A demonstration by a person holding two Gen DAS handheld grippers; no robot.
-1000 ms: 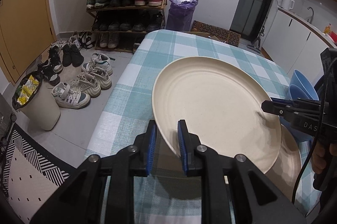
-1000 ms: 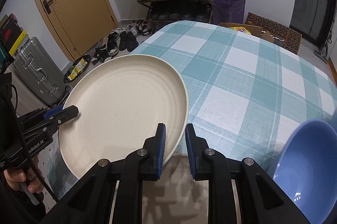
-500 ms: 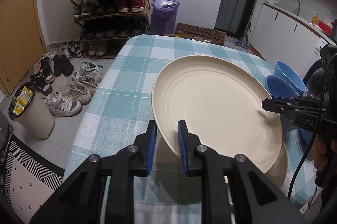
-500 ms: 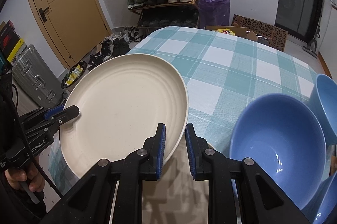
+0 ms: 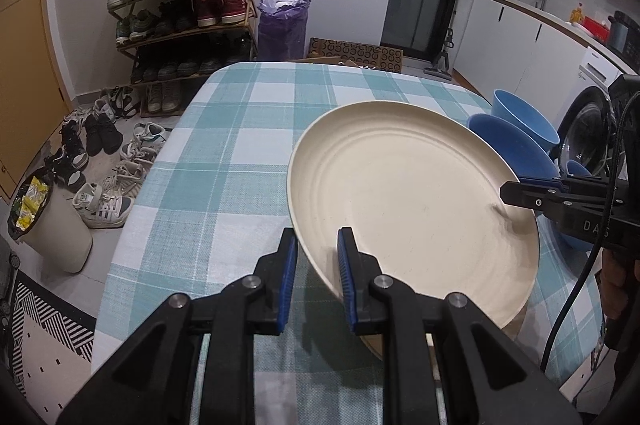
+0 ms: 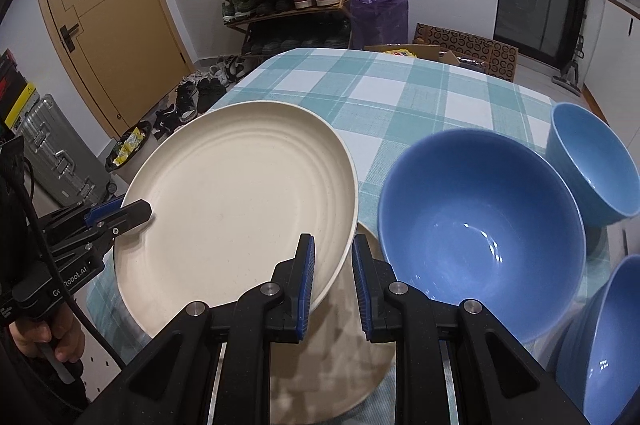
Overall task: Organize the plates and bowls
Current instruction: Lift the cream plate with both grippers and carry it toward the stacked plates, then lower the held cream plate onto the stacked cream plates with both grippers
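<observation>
A large cream plate (image 5: 412, 201) is held in the air over the checked table, with both grippers shut on opposite rims. My left gripper (image 5: 317, 267) clamps its near-left rim. My right gripper (image 6: 333, 271) clamps the rim on the other side and shows in the left wrist view (image 5: 520, 191). The same plate shows in the right wrist view (image 6: 236, 201). A second cream plate (image 6: 336, 357) lies on the table just below it. Three blue bowls stand to the right: a big one (image 6: 480, 225), one behind (image 6: 592, 161), one nearest (image 6: 604, 349).
The table with a teal checked cloth (image 5: 240, 153) has its left edge close to shoes and a bin (image 5: 48, 221) on the floor. A shoe rack (image 5: 180, 5) and a purple bag (image 5: 282, 25) stand behind. A washing machine (image 5: 588, 129) is on the right.
Both grippers have carried the plate to the right, toward the blue bowls. It now hangs over the second cream plate. The grips are unchanged.
</observation>
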